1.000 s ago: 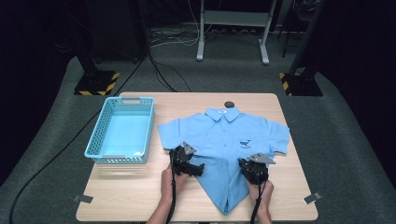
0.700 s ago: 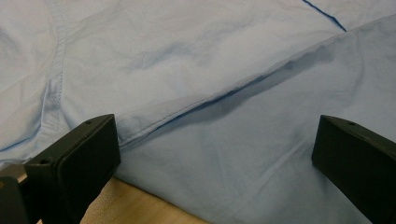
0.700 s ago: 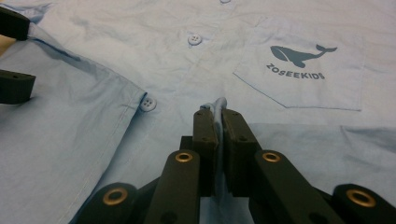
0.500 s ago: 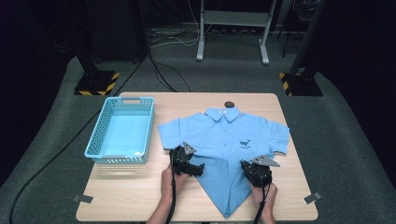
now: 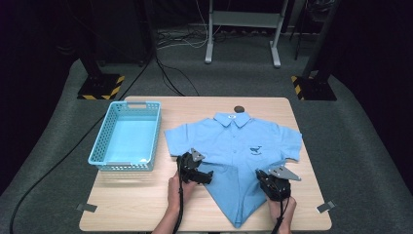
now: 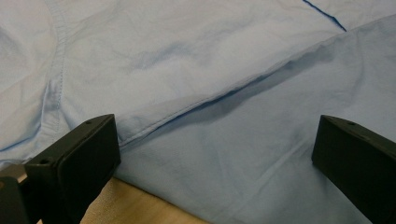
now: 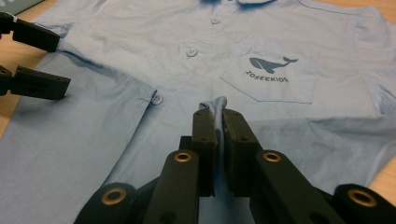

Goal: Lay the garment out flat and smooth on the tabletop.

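Blue basket (image 5: 125,137) on the tabletop (image 5: 146,200), left side, nothing in it. Small dark round object (image 5: 238,108) at the far edge, perhaps a knob. Tape tabs (image 5: 86,207) at the near corners. Cables (image 5: 168,78) on grey floor beyond.

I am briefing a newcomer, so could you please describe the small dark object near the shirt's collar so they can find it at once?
Start at the wooden table and find the light blue shirt spread on it. Just beyond its collar, by the table's far edge, lies a small dark roundish object: the one dark, loose thing there, apart from the blue basket.
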Motion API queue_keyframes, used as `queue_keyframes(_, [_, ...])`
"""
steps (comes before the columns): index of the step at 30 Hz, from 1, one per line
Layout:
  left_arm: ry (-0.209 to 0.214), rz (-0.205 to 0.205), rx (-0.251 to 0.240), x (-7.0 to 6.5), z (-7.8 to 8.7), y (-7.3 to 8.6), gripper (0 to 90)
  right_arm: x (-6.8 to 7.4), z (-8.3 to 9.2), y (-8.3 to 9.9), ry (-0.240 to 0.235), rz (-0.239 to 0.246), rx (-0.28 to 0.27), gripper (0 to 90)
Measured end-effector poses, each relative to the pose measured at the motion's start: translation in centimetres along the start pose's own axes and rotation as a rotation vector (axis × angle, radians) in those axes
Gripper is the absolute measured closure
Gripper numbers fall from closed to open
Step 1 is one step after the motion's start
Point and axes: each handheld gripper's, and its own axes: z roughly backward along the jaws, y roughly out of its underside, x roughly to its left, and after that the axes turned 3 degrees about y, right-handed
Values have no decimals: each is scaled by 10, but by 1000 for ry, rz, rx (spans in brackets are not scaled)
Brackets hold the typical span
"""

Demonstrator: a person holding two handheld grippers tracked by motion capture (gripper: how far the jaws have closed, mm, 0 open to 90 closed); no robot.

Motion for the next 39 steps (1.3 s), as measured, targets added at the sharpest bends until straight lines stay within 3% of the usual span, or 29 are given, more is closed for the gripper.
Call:
queue_keyframes(13, [0, 0, 0, 0, 0, 0, 5, -3, 23, 8, 25, -6, -15, 845])
queue_keyframes(22, [0, 0, 0, 0, 0, 0, 5, -14, 44, 15, 47, -45, -44, 844])
queue_keyframes(39, [-1, 0, -1, 0, 0, 0, 5, -34, 77, 38, 131, -69, -31, 806])
